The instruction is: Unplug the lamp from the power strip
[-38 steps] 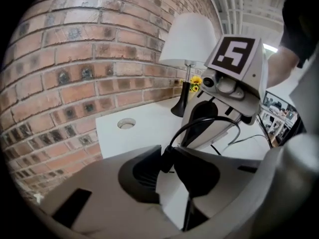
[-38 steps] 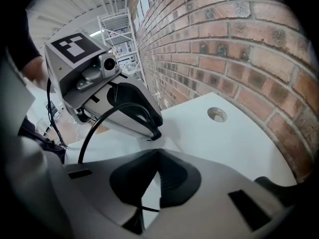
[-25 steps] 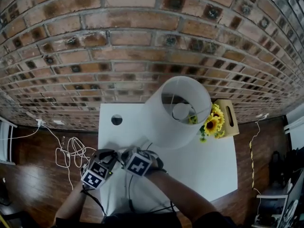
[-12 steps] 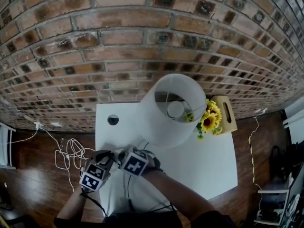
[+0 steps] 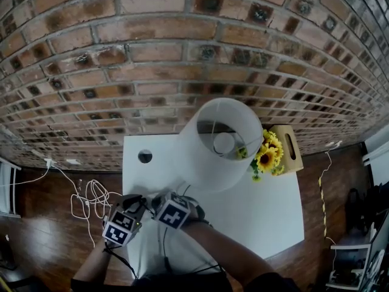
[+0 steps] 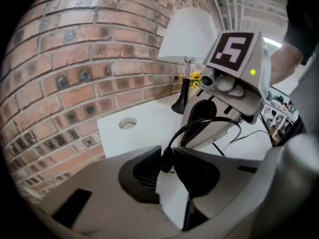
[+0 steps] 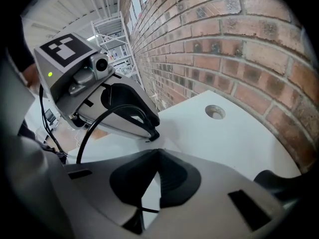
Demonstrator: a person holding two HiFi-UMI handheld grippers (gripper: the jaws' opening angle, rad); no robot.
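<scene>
We have left claw (image 6: pixel 168 153) grasping black plug (image 6: pixel 166 162), lower centre; right claw (image 7: pixel 158 152) clenched. We should pull it straight out, steady, not yanking the cord (image 6: pixel 199 126).

I find no word, brand or number legible anywhere, only black-and-white square code patterns on the left marker cube (image 5: pixel 118 229) and the right marker cube (image 5: pixel 173 213), both near the lamp (image 5: pixel 222 145) on my side of it.
</scene>
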